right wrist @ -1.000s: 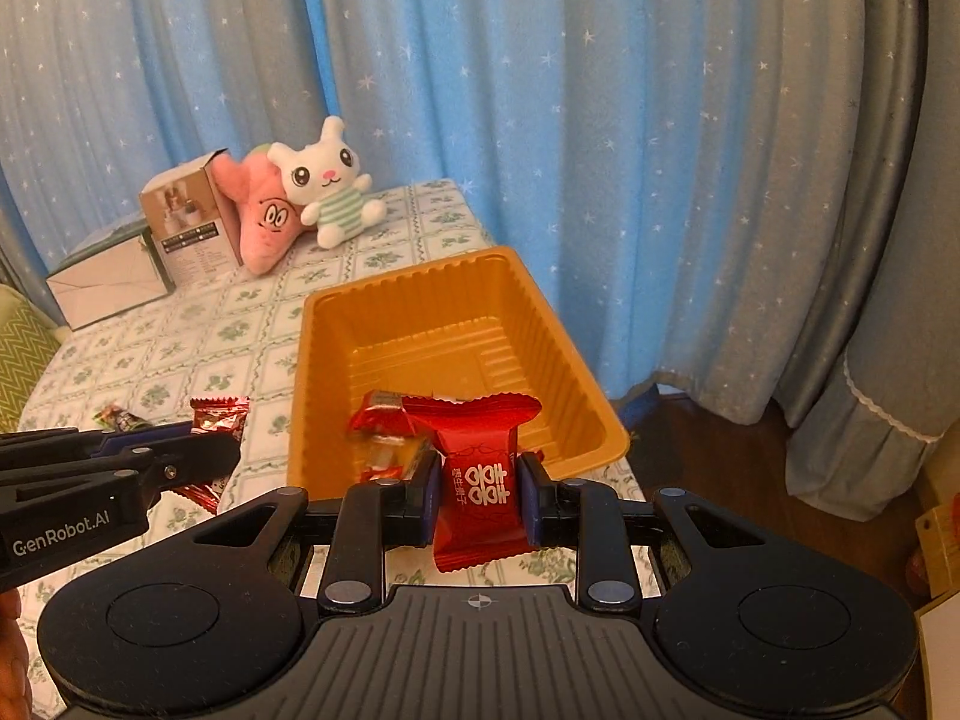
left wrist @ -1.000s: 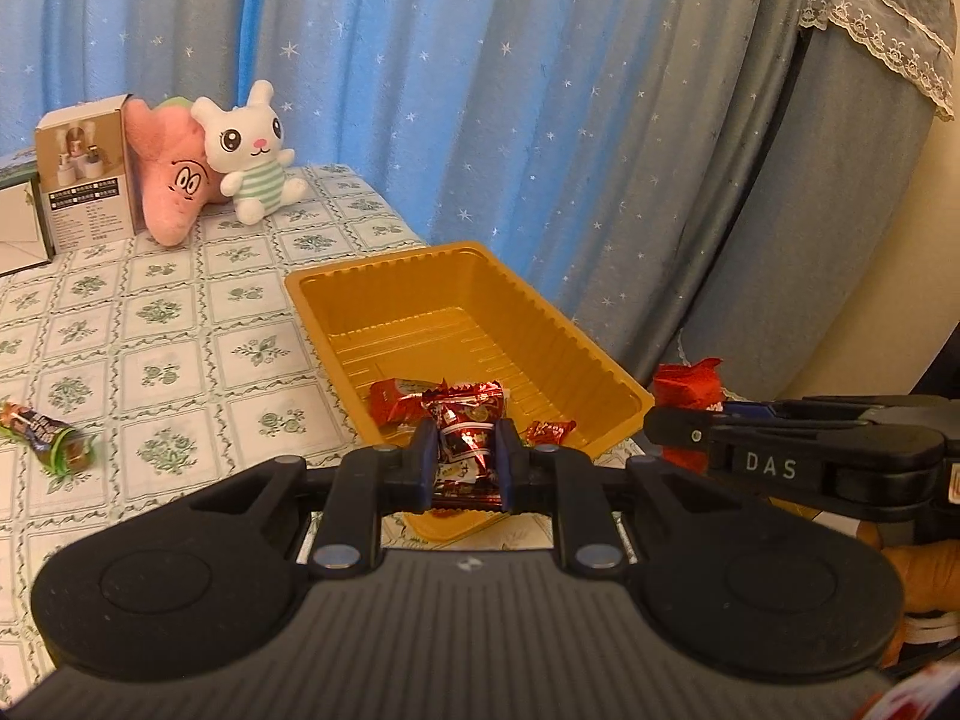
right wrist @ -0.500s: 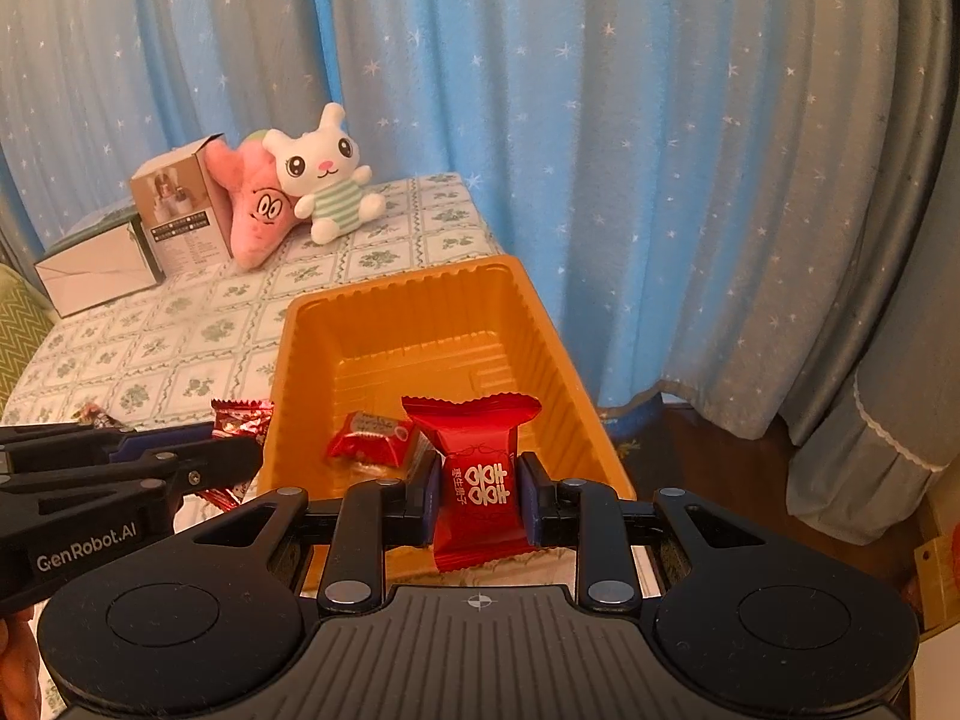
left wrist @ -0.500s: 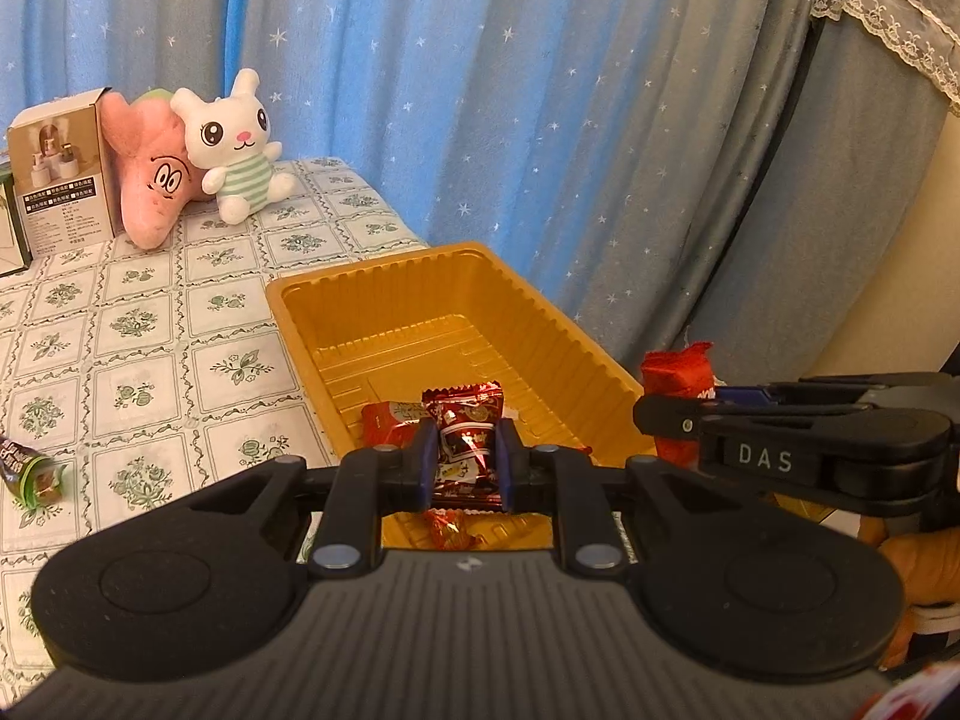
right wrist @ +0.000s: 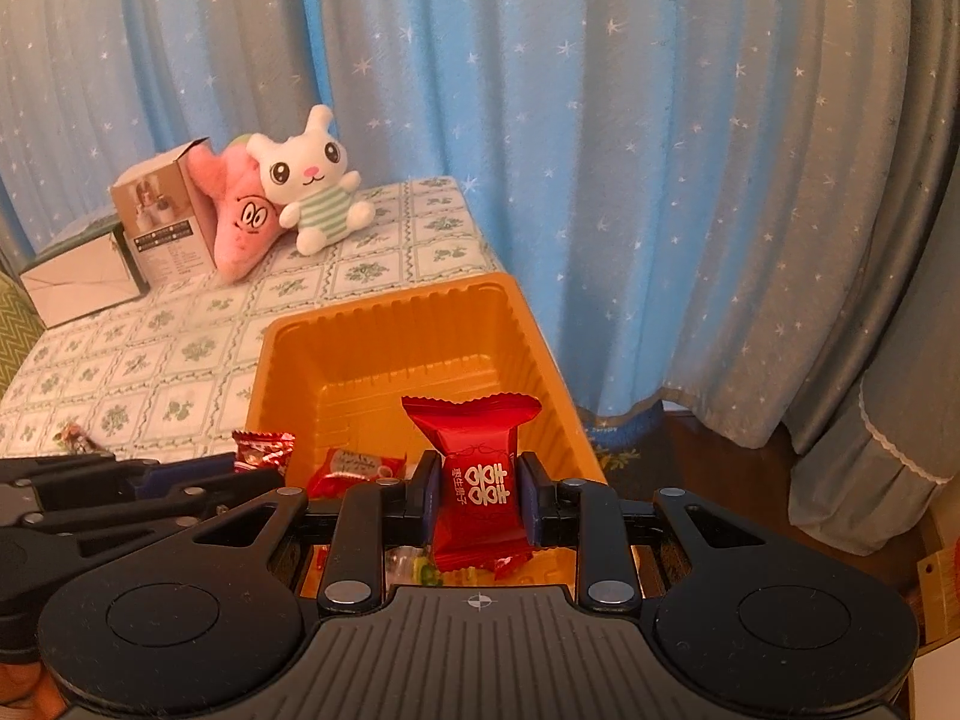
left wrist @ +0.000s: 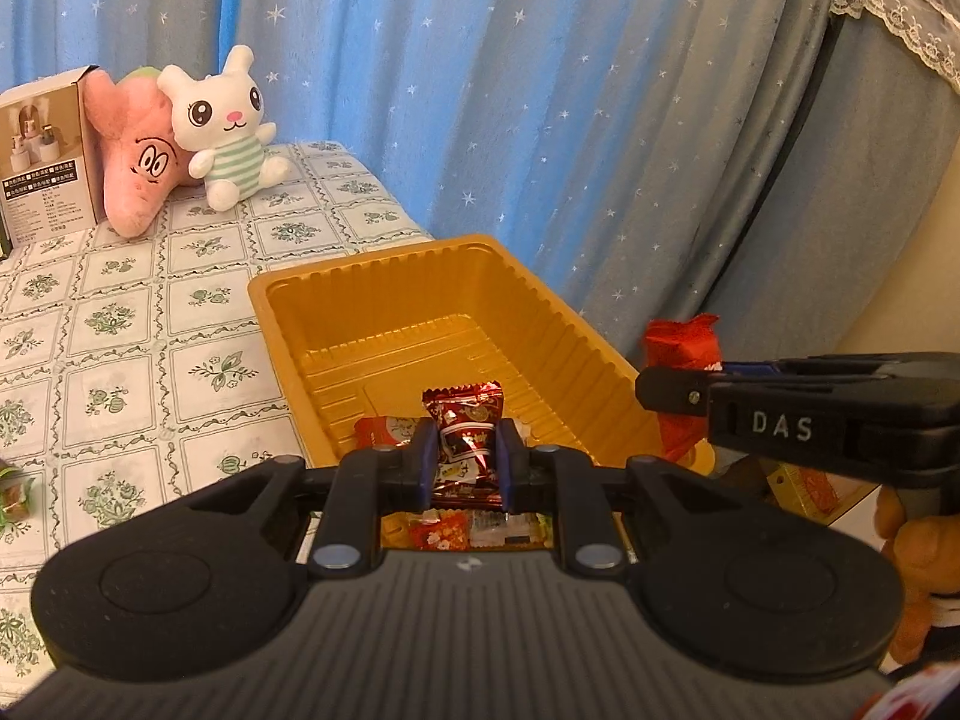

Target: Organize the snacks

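Orange tray (left wrist: 420, 312) sits at the near right corner of the tabletop (left wrist: 120, 324), long side running away from the cameras. Likely the collection bin for the snacks. A few wrapped pieces already lie at its near end, among them a red-and-white wrapped candy (right wrist: 354, 468).

Left hand-held gripper (left wrist: 462, 462): jaws nearly closed, clamped on a dark red foil candy (left wrist: 465, 426). Candy is pinched at mid-body and stands upright, crimped top edge free above the pads. It hangs over the tray's near end, above the pieces lying there. Judged: positioned for a drop, not yet let go.

Right hand-held gripper (right wrist: 477, 492): jaws narrowed to packet width, clenched on a bright red packet (right wrist: 474, 462) with white characters. Held upright by its waist, flared top clear of the fingers. Also over the near end of the tray, just beside the left tool.

Both tools carry one snack each and converge on the same spot; crowding looks possible if both release together.

Still loose on the tabletop: a green-wrapped snack (left wrist: 15, 492) at the far left edge of the left view.

Plush rabbit (left wrist: 225, 126), pink plush (left wrist: 135, 162) and a cardboard box (left wrist: 48, 150) stand at the far end, well apart from the work.
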`<act>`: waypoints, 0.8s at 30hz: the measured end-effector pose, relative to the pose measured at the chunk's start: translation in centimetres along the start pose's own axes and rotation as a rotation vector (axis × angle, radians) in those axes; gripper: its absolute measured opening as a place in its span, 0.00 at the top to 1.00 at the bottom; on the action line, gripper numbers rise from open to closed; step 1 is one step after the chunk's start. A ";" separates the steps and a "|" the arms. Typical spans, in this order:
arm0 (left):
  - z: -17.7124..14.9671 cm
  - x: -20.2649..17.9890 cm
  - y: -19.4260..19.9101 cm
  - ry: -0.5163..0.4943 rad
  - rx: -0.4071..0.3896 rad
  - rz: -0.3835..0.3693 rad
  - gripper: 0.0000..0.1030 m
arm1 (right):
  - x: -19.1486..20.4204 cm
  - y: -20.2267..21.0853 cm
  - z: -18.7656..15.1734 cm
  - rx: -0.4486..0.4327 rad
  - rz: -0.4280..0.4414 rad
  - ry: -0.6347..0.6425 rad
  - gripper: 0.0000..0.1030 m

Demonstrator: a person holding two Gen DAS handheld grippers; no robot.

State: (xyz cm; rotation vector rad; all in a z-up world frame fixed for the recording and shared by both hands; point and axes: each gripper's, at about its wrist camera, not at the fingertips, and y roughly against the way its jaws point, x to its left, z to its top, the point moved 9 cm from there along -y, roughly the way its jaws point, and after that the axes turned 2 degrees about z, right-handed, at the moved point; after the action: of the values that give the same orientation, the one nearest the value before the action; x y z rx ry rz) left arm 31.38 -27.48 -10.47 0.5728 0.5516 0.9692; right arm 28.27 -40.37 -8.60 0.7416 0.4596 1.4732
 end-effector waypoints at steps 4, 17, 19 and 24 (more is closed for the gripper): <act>-0.3 0.1 -0.5 0.021 0.008 -0.017 0.54 | -0.3 -0.1 0.1 0.001 -0.001 -0.009 0.73; -2.6 3.0 2.4 -0.001 -0.019 0.112 0.50 | -0.4 -0.5 -1.3 0.034 0.018 -0.029 0.73; -2.9 3.6 2.8 -0.003 -0.019 0.156 0.50 | -0.1 -0.7 -1.2 0.038 0.028 -0.029 0.73; -3.0 4.7 3.5 0.018 -0.012 0.178 0.50 | 0.8 -1.4 -0.9 0.051 0.049 -0.021 0.73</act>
State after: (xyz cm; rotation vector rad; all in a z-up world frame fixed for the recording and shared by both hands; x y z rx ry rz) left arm 29.43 -21.19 -11.10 0.6099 0.5167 1.1460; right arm 28.74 -39.37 -10.04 0.8134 0.4671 1.5022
